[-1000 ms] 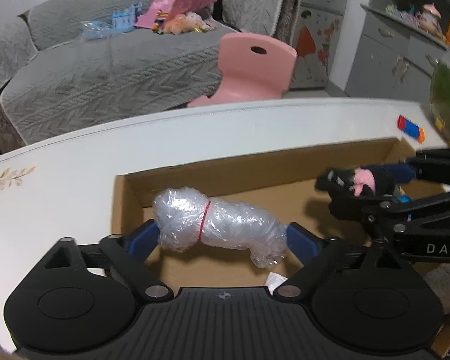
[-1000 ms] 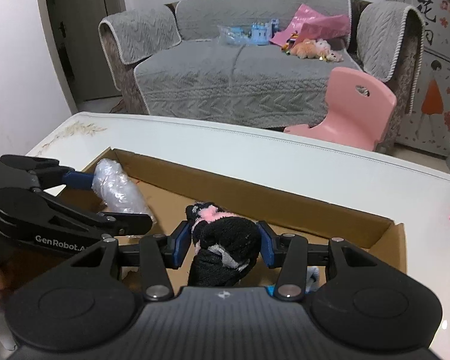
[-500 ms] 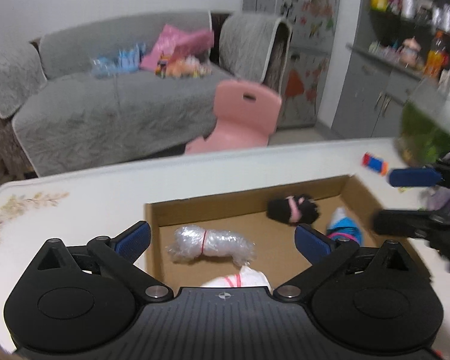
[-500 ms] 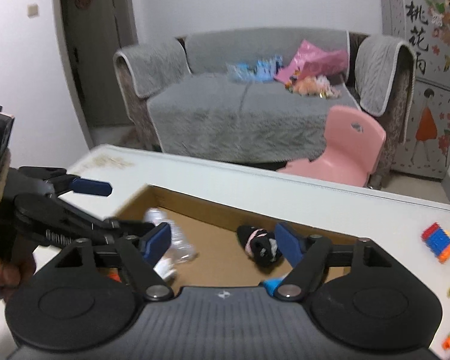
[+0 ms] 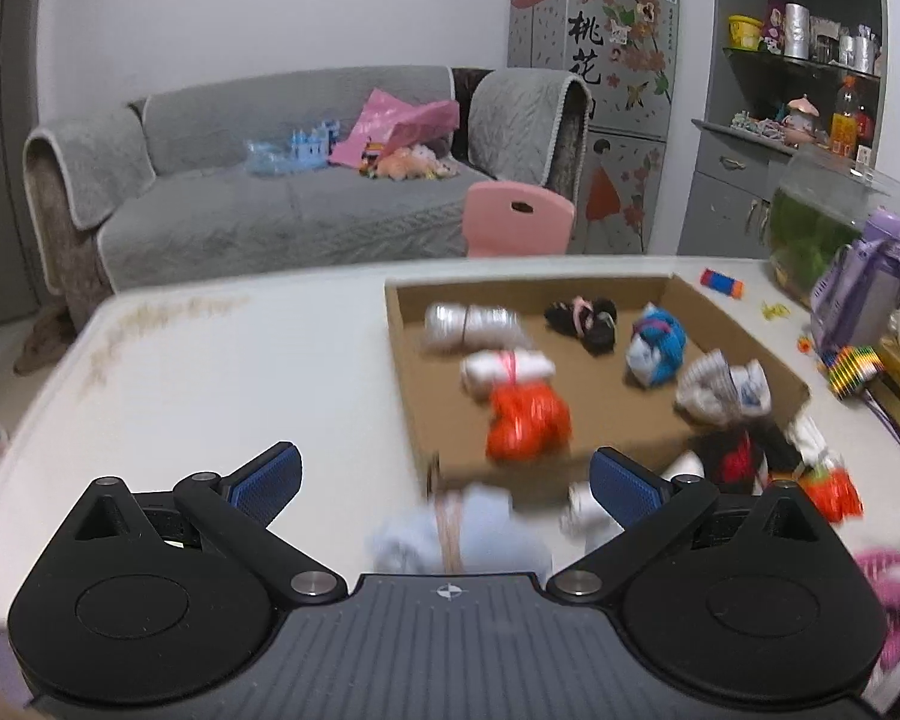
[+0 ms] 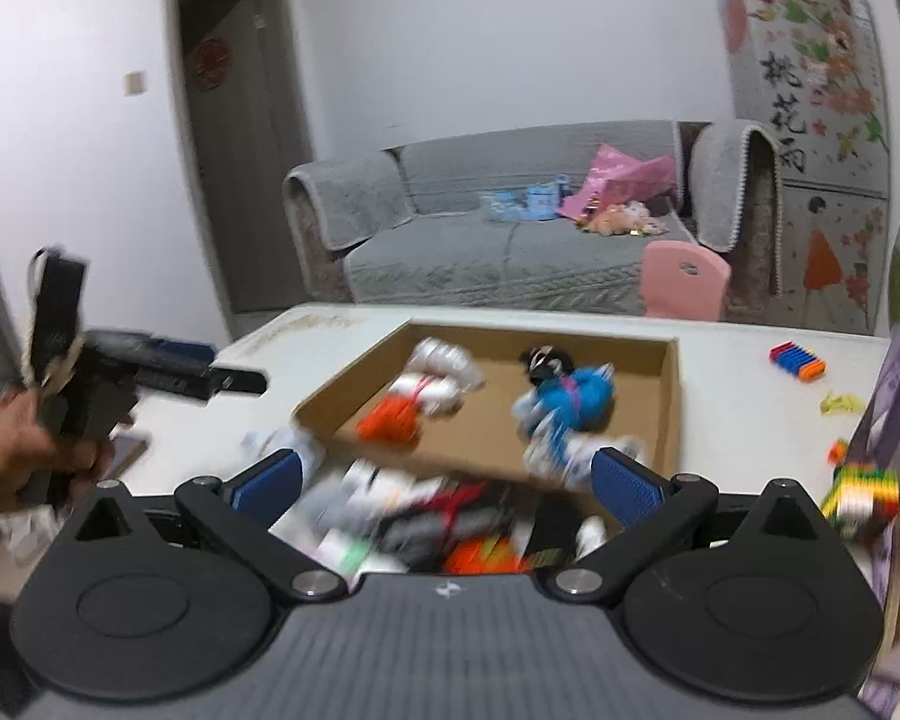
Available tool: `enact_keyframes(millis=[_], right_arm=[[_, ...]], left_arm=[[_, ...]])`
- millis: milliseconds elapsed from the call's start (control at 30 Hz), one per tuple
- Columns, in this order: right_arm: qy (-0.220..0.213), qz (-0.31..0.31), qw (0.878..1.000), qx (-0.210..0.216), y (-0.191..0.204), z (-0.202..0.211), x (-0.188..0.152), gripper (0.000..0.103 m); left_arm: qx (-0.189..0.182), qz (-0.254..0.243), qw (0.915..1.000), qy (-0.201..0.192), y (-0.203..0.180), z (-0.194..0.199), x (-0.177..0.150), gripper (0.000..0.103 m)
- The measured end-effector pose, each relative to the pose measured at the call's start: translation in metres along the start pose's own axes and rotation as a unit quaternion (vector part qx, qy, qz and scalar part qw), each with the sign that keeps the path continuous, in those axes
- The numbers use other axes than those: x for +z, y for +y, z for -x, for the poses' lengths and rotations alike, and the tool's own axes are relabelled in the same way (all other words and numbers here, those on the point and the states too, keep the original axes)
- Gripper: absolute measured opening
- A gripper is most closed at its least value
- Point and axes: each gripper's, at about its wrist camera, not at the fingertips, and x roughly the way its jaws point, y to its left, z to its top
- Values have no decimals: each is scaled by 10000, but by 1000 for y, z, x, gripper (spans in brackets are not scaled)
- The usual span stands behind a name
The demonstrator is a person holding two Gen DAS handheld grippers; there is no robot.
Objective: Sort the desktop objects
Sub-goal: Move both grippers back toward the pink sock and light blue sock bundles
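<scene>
Six tied bundles sit in the shallow brown cardboard box (image 5: 744, 324), centre right of frame.
Left gripper (image 5: 444, 480) spread wide, empty; right gripper (image 6: 444, 477) opening, nothing pinched.

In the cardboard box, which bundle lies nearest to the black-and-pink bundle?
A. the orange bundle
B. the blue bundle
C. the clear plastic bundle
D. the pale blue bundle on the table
B: the blue bundle lies right beside the black-and-pink bundle at the far side of the cardboard box.
</scene>
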Motion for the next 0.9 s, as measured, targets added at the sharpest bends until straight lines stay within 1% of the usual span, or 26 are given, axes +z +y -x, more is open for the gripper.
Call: enact_keyframes(millis=[133, 300, 400, 533, 600, 700, 767, 833, 900], right_arm=[[14, 599, 9982, 34, 26, 3, -32, 103], [7, 897, 9959, 118, 40, -8, -58, 103], [86, 982, 9950, 170, 41, -18, -65, 103], [199, 1047, 9943, 48, 43, -31, -68, 103], [308, 1090, 9935, -117, 44, -37, -72, 103], [508, 1026, 9934, -115, 46, -42, -83, 103], [639, 984, 9931, 23, 49, -41, -92, 103], [650, 983, 9929, 144, 55, -31, -97, 103], [609, 909, 9932, 387, 58, -22, -97, 103]], left_arm=[[42, 71, 9999, 140, 6, -3, -21, 103], [87, 63, 9995, 296, 6, -16, -33, 103], [66, 0, 9992, 391, 4, -28, -38, 103], [96, 1, 9988, 485, 0, -44, -41, 103], [141, -50, 9985, 527, -3, -51, -42, 103], [130, -50, 9981, 592, -6, -61, -42, 103], [165, -76, 9981, 583, -8, -63, -42, 103], [194, -86, 9982, 565, -9, -64, -42, 103], [214, -81, 9982, 550, -8, -66, -42, 103]])
